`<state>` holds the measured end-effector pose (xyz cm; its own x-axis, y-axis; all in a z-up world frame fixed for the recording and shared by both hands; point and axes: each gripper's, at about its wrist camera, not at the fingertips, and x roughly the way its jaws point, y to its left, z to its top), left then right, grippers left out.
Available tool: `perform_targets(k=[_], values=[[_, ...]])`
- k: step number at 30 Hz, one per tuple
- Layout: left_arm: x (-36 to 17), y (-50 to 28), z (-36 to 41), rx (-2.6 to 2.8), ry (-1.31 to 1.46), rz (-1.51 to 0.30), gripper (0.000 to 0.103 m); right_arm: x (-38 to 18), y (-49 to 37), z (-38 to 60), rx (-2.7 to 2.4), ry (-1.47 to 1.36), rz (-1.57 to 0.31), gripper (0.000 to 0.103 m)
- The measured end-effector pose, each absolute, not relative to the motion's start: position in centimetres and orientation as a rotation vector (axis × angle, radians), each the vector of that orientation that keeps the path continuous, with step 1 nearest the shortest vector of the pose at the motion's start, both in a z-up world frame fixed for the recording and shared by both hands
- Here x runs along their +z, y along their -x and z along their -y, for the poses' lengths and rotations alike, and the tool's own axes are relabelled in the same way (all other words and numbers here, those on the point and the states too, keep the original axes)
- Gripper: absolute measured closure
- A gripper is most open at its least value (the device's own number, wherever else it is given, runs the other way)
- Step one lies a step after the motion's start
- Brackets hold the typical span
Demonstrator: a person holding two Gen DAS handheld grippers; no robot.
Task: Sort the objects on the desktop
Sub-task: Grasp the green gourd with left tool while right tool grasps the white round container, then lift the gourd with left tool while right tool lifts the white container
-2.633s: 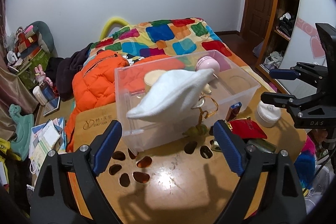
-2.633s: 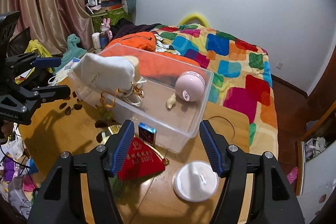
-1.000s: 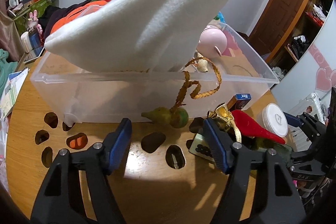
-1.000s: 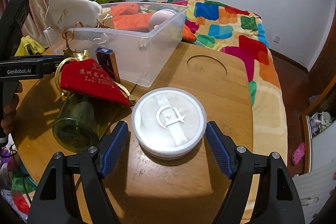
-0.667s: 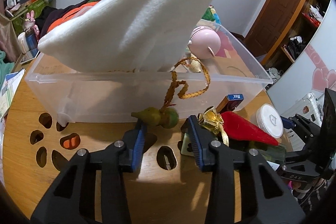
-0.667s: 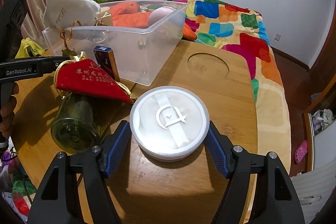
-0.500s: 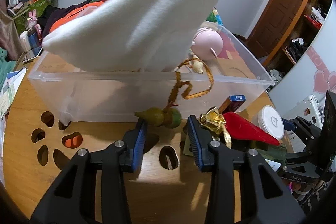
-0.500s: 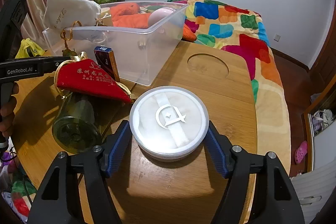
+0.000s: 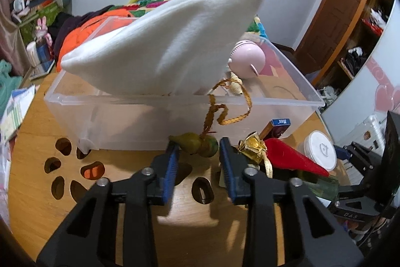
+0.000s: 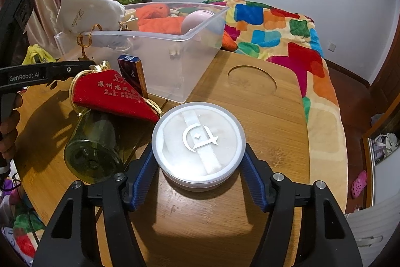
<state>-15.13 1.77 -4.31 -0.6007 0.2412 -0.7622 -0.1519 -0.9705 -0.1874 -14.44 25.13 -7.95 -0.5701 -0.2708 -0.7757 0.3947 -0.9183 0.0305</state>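
A clear plastic bin (image 9: pixel 175 114) stands on the wooden table; it also shows in the right wrist view (image 10: pixel 175 59). A white cloth pouch (image 9: pixel 170 41) lies across its near rim, and its gold cord hangs outside with a small green gourd (image 9: pixel 197 142) at the end. My left gripper (image 9: pixel 198 149) has its blue pads on either side of the gourd, closed to about its width. My right gripper (image 10: pixel 198 162) is closed around a round white puff case (image 10: pixel 197 144), with both pads touching its sides.
A red pouch (image 10: pixel 117 99) with gold trim lies over a green glass jar (image 10: pixel 95 147). A small blue box (image 10: pixel 132 74) leans on the bin. A pink ball (image 9: pixel 247 59) sits inside the bin. The tabletop has cut-out holes (image 9: pixel 72 172). A bed lies beyond.
My left gripper's jaws closed in around the green gourd. My right gripper narrowed until its pads met the white puff case.
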Motion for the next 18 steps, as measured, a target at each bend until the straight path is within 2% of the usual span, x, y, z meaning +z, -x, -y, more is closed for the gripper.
perform_targets(k=[18], values=[[-3.2,13.8,-2.5,2.679,1.175,0.042,0.074,-6.7,13.7,-25.8,-2.517,-1.157,-0.161,0.041]])
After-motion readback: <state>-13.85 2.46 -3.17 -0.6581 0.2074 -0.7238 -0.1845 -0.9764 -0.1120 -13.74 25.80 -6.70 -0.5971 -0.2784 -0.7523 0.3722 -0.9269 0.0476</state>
